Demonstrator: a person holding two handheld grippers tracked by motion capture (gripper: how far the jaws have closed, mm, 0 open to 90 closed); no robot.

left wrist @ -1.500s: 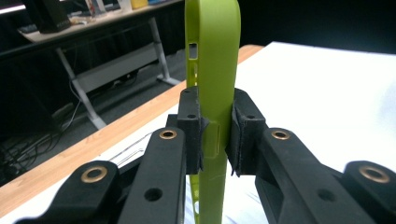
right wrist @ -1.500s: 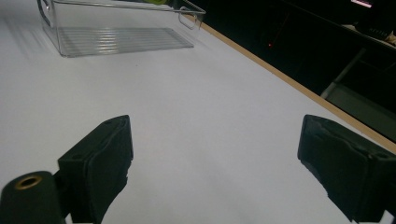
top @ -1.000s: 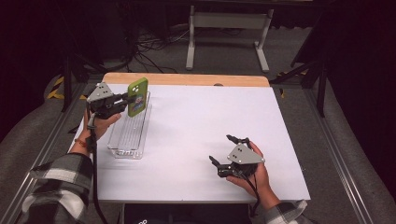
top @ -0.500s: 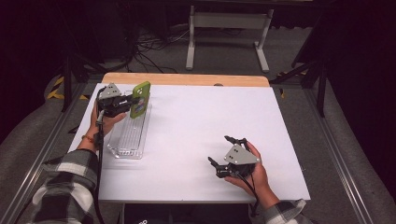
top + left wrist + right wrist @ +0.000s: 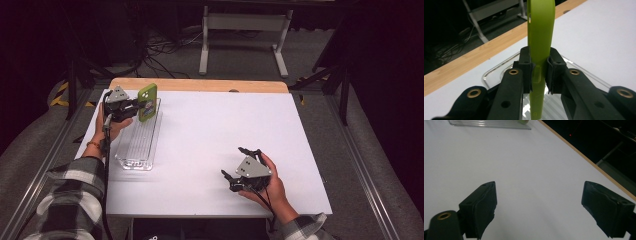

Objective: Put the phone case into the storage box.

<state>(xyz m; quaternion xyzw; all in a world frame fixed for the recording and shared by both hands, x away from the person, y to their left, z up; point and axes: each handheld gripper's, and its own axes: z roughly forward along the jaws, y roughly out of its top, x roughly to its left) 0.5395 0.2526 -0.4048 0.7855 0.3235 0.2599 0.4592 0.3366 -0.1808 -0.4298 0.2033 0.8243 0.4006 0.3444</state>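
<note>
My left gripper [image 5: 136, 107] clamps the green phone case [image 5: 147, 102] over the clear tray [image 5: 136, 150] at the white desk's [image 5: 210, 135] far-left corner, right gripper [image 5: 240, 167] wide open.

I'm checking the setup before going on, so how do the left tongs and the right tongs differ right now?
The left tongs are shut on the green phone case, held on edge above the clear tray; the right tongs stand wide open with nothing between them. In the high view the left tongs work at the table's far left, the right tongs near its front. Both have black jaws.

A white table [image 5: 210, 130] (wood-edged at the far side) bears a clear ribbed tray [image 5: 139, 145].
</note>
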